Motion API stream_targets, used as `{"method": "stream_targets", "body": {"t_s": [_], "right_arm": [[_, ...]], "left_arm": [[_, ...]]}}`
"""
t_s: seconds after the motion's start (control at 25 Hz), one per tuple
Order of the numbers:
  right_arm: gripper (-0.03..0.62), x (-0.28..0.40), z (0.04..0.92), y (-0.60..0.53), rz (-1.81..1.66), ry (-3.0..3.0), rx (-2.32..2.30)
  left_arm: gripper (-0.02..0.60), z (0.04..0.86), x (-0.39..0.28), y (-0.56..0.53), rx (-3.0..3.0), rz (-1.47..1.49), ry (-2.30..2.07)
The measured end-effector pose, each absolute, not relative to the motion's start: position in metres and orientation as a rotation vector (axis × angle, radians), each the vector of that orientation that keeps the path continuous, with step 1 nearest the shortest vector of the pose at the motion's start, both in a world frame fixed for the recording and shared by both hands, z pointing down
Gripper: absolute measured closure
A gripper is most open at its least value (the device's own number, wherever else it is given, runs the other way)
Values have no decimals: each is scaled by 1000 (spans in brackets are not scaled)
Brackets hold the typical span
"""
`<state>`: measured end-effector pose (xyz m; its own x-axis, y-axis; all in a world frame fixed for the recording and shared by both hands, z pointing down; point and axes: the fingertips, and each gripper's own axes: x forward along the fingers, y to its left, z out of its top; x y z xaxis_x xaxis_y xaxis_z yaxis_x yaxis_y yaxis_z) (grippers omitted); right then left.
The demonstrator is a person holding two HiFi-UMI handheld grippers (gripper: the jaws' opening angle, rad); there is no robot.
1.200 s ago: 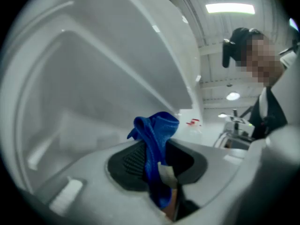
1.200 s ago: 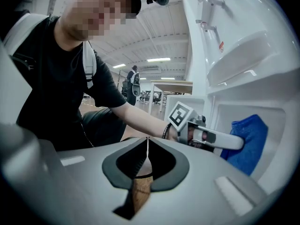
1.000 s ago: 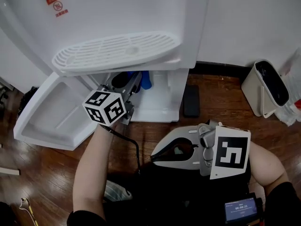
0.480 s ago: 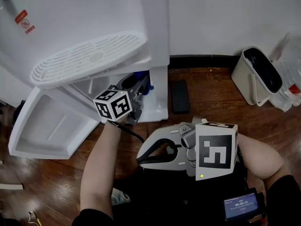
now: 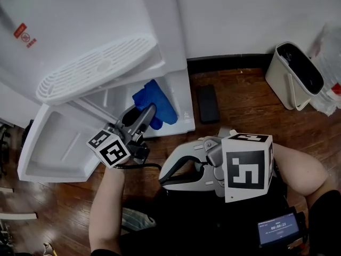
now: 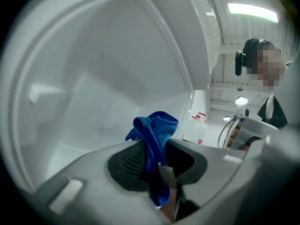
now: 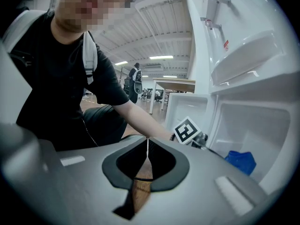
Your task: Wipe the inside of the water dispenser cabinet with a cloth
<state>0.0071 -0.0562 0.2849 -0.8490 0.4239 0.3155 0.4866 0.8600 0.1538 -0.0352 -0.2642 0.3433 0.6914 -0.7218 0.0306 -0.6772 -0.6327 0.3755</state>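
The white water dispenser's lower cabinet [image 5: 178, 97] stands open, its door [image 5: 56, 143] swung out to the left. My left gripper [image 5: 151, 112] reaches level into the cabinet mouth and is shut on a blue cloth [image 5: 154, 104]. In the left gripper view the cloth [image 6: 154, 135] is pinched between the dark pads, bunched above them, in front of the cabinet's white inner wall [image 6: 93, 83]. My right gripper [image 5: 164, 178] hangs low over my lap, shut on nothing. Its own view shows the jaws [image 7: 147, 146] closed and the cloth [image 7: 241, 162] far right inside the cabinet.
The ribbed drip tray [image 5: 96, 68] juts out above the cabinet opening. A flat black object [image 5: 206, 103] lies on the wooden floor right of the dispenser. Farther right stands a white bin [image 5: 295, 73]. A small screen [image 5: 279, 228] sits at the lower right.
My left gripper has drawn back from deep in the cabinet toward the lower left, and the blue cloth now shows plainly at the cabinet mouth. The right gripper has stayed put.
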Motion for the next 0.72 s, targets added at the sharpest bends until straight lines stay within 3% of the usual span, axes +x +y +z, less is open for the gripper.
{"method": "stream_targets", "body": {"t_s": [0.12, 0.24, 0.4, 0.56, 0.72], "right_arm": [[582, 8, 284, -56, -337, -2760, -695], [582, 9, 286, -55, -346, -2754, -698], [582, 8, 285, -55, -352, -2756, -691], [582, 7, 287, -54, -355, -2750, -690], [582, 7, 288, -53, -362, -2744, -710]], "left_arm": [[480, 335, -69, -293, 2572, 104, -1493], [480, 355, -82, -325, 2570, 781, -1816], [479, 402, -56, -364, 2594, 1516, -1677], [478, 450, -25, -379, 2621, 1868, -1345], [479, 475, -15, -367, 2621, 1951, -1132]]}}
